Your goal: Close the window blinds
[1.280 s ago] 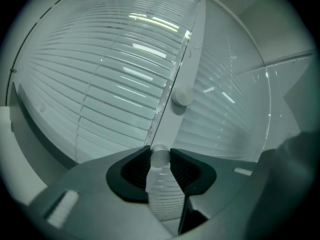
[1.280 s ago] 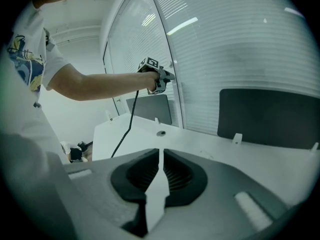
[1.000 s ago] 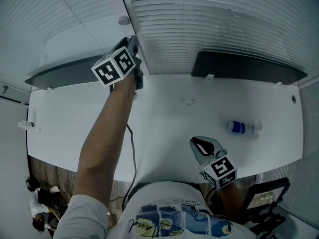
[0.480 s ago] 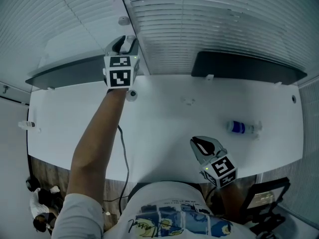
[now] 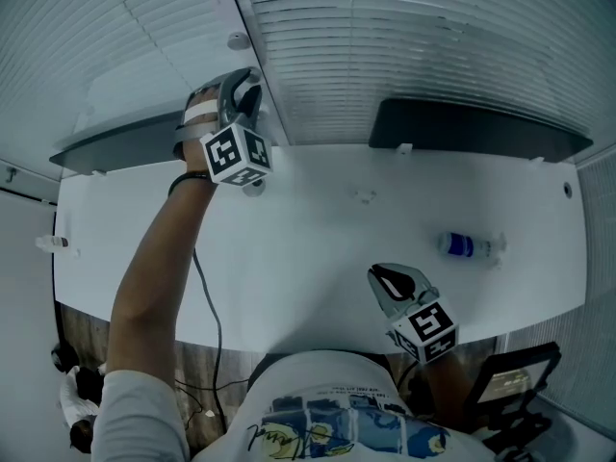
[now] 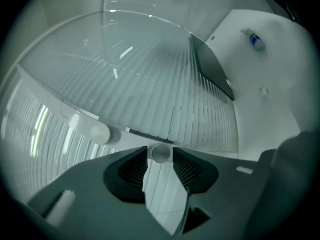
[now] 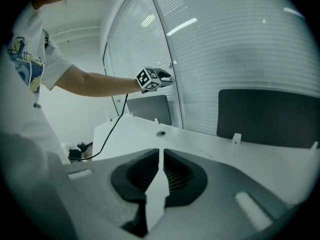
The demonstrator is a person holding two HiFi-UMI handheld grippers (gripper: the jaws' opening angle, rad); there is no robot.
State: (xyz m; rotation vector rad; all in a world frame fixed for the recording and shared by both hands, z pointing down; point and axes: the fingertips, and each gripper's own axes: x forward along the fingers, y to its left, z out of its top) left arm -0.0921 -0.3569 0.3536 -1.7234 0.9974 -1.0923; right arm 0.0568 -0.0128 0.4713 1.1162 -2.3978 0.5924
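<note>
a white worktop (image 5: 318, 239) is seen from above, set against a window whose window blinds (image 5: 414, 46) are lowered behind its back edge, with the slats running sideways

a dark screen (image 5: 476, 128) is stood along the back edge toward the right corner, and a second dark screen (image 5: 120, 142) toward the left corner

between the two screens an upright window post (image 5: 252, 37) divides the blinds into a left and a right panel

the left gripper (image 5: 239, 89) is held up at this post, above the middle of the back edge, on an outstretched bare arm (image 5: 154, 287)

its jaws are spread and have just been opening; in the left gripper view the rounded white end of a blind wand (image 6: 160, 154) is seen between their tips, with a sliver of space on one side, so it is not pinched

the right gripper (image 5: 393, 282) is held low over the near edge, right of the middle, pointed toward the back edge; its jaws are pressed together with only a thin slit left, and nothing is held between them

a clear bottle (image 5: 465, 246) with a blue label is laid on its side toward the right edge, beyond the right gripper

a dark cable (image 5: 207, 296) is draped over the near edge below the left arm
</note>
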